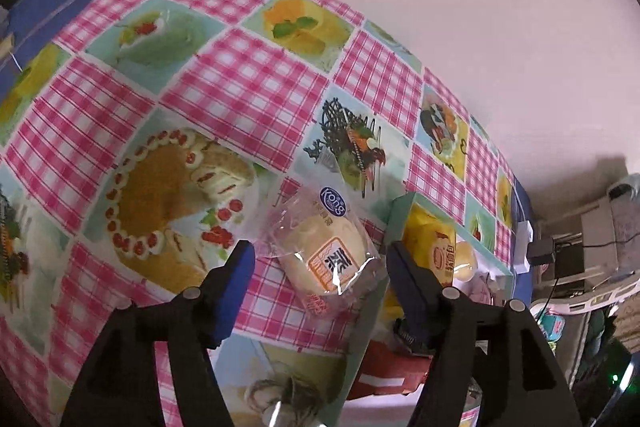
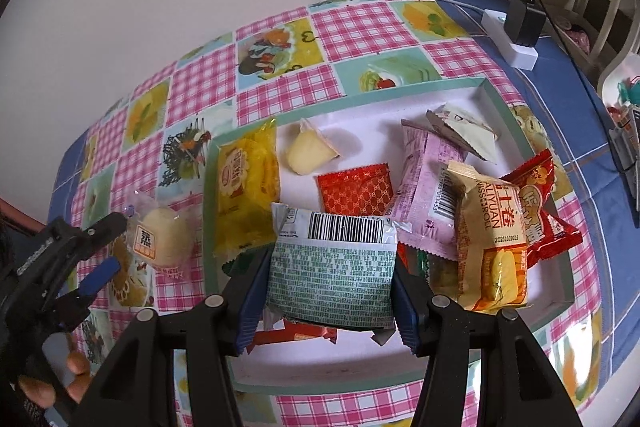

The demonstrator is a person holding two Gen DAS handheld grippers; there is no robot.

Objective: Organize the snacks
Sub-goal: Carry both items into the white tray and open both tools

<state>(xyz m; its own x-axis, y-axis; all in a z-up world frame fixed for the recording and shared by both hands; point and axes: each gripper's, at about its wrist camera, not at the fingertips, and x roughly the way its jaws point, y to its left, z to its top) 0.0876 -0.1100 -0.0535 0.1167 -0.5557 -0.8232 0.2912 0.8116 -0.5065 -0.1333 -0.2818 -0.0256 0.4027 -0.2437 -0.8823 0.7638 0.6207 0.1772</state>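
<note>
Your right tongs point(image 2: 330, 291) are pinching the green-printed packet point(image 2: 332, 279) over the tray point(image 2: 496, 95); left tongs point(image 1: 320, 275) spread wide, wrapped bun point(image 1: 324, 251) sitting between them on the worktop point(image 1: 240, 87).

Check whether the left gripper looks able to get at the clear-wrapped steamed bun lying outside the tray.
Probably yes. The left gripper has its jaws open with the steamed bun right between them on the tablecloth, beside the tray, and nothing lies over the bun.
</note>
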